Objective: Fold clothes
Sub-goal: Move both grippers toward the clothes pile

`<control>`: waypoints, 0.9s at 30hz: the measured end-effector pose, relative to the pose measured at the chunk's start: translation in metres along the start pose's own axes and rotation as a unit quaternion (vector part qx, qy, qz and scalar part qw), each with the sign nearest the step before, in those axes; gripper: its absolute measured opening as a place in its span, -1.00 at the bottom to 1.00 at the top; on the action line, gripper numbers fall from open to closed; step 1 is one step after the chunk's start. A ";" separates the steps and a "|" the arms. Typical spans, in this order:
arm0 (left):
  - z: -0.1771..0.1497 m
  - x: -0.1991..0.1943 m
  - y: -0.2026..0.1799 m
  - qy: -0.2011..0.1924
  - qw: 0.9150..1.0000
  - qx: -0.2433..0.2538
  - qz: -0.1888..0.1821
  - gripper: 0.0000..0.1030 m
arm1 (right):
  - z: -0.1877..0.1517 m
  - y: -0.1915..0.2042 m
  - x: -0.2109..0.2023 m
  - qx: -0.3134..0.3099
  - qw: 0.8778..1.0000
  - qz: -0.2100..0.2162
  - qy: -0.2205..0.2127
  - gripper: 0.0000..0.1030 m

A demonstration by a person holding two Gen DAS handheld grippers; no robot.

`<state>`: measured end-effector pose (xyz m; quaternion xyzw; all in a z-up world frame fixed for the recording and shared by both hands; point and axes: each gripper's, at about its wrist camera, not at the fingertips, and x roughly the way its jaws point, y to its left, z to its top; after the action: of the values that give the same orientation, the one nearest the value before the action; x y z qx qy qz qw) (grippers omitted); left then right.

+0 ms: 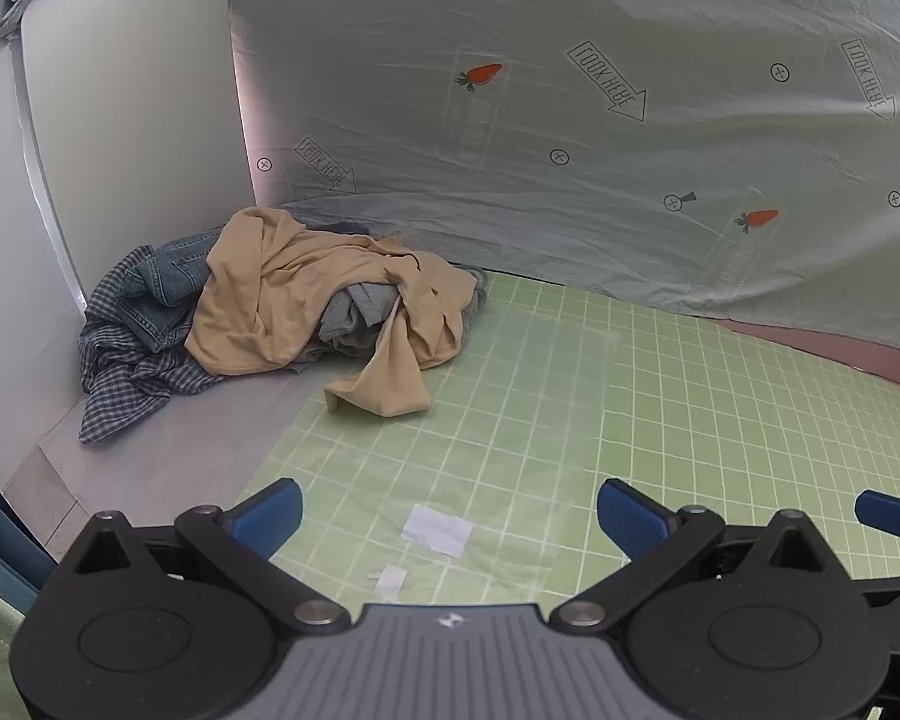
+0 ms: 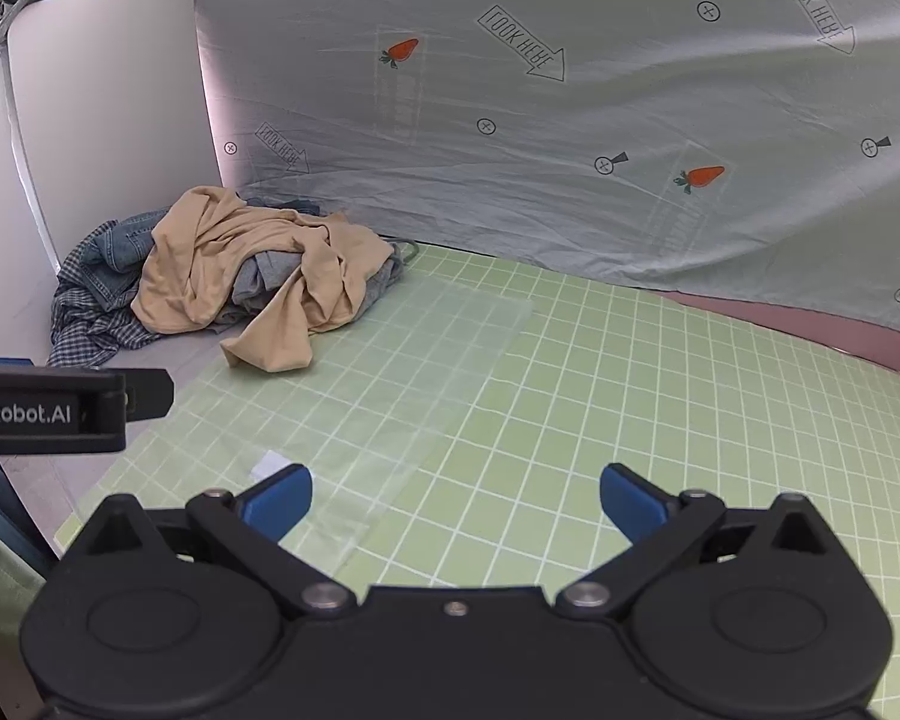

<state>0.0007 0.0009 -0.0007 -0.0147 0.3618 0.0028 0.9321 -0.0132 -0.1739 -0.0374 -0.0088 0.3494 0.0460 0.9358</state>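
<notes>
Over the green mat, low and near its front edge, left gripper has jaws wide apart, nothing between them; right gripper likewise spread and empty, side by side with the left. Right's blue fingertip pokes into the left view; left's body shows at the left edge of the right view

Clothes pile sits well away at the far left corner, crumpled: tan top on top with one flap trailing onto the mat, grey piece tucked under it, jeans and plaid shirt behind and left. No folded garment in either view, mat bare in front of the tools. Judgement: both tools between garments, a reach to the pile looks due; tan top is the easiest take, being uppermost with that loose flap nearest. Needs lifting clear of the grey piece tangled in it, then spreading flat on the mat

Around: white board upright behind the pile, printed sheet hung along the back, clear film and paper scraps on the mat. Film may slide or snag cloth
</notes>
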 end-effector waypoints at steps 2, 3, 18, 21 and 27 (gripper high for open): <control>0.000 0.002 0.002 0.002 1.000 -0.005 0.000 1.00 | 0.001 0.001 0.000 -0.002 1.000 0.001 0.000 1.00; -0.001 0.003 0.004 0.004 1.000 -0.008 0.000 1.00 | 0.001 0.001 0.000 -0.003 1.000 0.002 0.000 1.00; 0.000 0.002 0.017 0.002 1.000 -0.007 0.021 1.00 | 0.004 0.008 0.002 -0.015 1.000 0.008 -0.002 1.00; 0.002 0.001 0.018 -0.001 1.000 -0.009 0.023 1.00 | 0.004 0.007 0.003 -0.015 1.000 0.008 -0.003 1.00; 0.005 0.003 0.018 -0.001 1.000 -0.009 0.023 1.00 | 0.006 0.006 0.004 -0.011 1.000 0.004 -0.002 1.00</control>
<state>0.0061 0.0192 0.0003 -0.0147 0.3613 0.0273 0.9319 -0.0065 -0.1674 -0.0354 -0.0181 0.3471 0.0536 0.9361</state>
